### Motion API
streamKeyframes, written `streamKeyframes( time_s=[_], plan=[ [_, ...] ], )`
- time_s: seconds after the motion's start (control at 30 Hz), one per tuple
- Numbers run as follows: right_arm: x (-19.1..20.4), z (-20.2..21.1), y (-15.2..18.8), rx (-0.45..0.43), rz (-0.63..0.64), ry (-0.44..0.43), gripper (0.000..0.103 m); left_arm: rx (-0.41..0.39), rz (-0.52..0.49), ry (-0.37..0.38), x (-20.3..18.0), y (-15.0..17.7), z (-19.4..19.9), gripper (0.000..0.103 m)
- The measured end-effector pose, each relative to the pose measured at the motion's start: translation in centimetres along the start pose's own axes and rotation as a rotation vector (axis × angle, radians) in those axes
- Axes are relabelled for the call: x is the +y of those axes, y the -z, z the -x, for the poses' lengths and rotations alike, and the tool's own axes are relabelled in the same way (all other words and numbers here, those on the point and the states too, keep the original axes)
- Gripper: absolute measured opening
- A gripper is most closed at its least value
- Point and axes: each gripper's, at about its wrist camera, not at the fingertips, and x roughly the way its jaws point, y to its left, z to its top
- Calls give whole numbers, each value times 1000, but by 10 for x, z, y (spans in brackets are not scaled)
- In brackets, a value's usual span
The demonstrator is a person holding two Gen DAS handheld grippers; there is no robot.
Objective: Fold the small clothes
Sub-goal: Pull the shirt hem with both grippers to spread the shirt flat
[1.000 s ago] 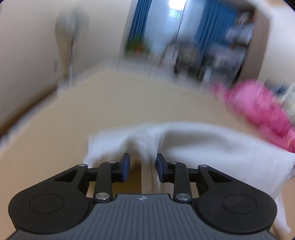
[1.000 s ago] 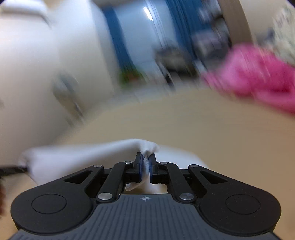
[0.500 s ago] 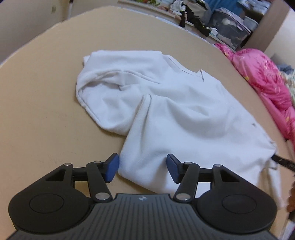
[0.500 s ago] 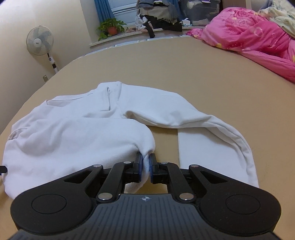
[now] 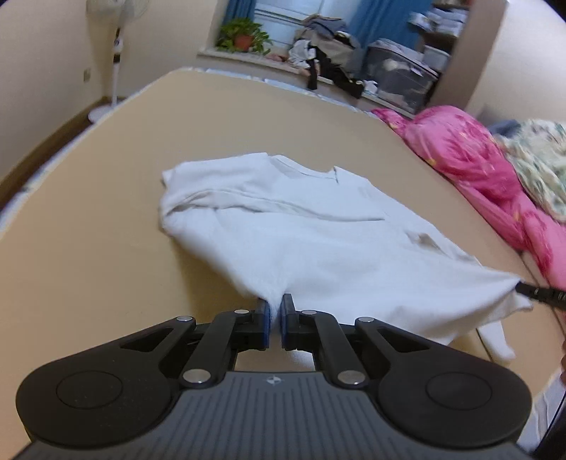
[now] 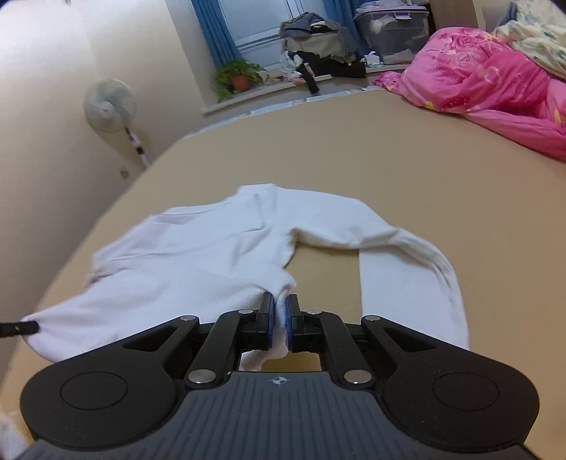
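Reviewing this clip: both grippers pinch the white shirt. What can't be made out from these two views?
- Shirt hem between the pinches: both views, hidden behind the gripper bodies.
- Left sleeve: left view, folded under or over the body, cannot tell.
- Right gripper: in the left view only a tip shows at the right edge.
- Contents of the bin: right view, too small.
- Left gripper: pad contact hidden by cloth.

Around the white long-sleeved cotton shirt (image 5: 318,240) I see bare tan bed surface (image 5: 106,212) left of it and beyond its collar. To its right, a crumpled pink floral quilt (image 6: 495,81) blocks my way.
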Motion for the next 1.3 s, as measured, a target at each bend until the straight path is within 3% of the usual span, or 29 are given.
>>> streamKeyframes(
  time_s=[0.2, 0.23, 0.3, 0.37, 0.43, 0.5, 0.57, 0.6, 0.67, 0.8, 0.97, 1.0, 1.03, 1.07, 1.17, 1.23, 1.3],
  plan=[
    [-14, 115, 36, -50, -103, -101, 6, 6, 11, 55, 11, 36, 95, 7],
    [-17, 121, 41, -34, -105, -89, 6, 4, 26, 54, 15, 41, 99, 13],
    [-19, 113, 51, 40, -64, -28, 9, 23, 76, 30, 27, 52, 92, 17],
    [-24, 89, 60, 166, -33, 53, 16, 106, 166, 48, 44, 67, 77, 22],
    [-32, 78, 67, 175, -38, 106, 19, 153, 247, 103, 58, 89, 64, 29],
    [-42, 69, 74, 165, -61, 129, 25, 222, 283, 88, 70, 109, 49, 29],
    [-54, 57, 86, 191, -106, 113, 27, 301, 273, 9, 72, 120, 35, 30],
    [-59, 48, 93, 231, -143, 111, 27, 318, 250, 12, 70, 122, 32, 31],
    [-58, 34, 107, 300, -196, 85, 30, 339, 221, 28, 68, 123, 28, 44],
    [-29, 17, 118, 332, -72, 62, 35, 370, 195, 13, 65, 135, 26, 45],
    [-13, 0, 134, 371, 25, 107, 32, 366, 91, -23, 51, 147, 25, 40],
    [-13, 3, 133, 363, 26, 110, 23, 363, 76, -33, 48, 150, 27, 37],
    [-16, 5, 133, 352, 16, 104, 14, 363, 63, -37, 45, 153, 29, 28],
    [-20, 7, 134, 339, -3, 93, 12, 366, 55, -36, 42, 155, 29, 18],
    [-22, 22, 133, 307, -26, 65, 7, 372, -14, -39, 29, 160, 29, 5],
    [-21, 37, 131, 287, -25, 37, 6, 353, -80, -40, 22, 159, 35, 3],
    [-25, 53, 127, 264, -40, -4, 5, 311, -79, -20, 23, 154, 49, 3]
  ],
)
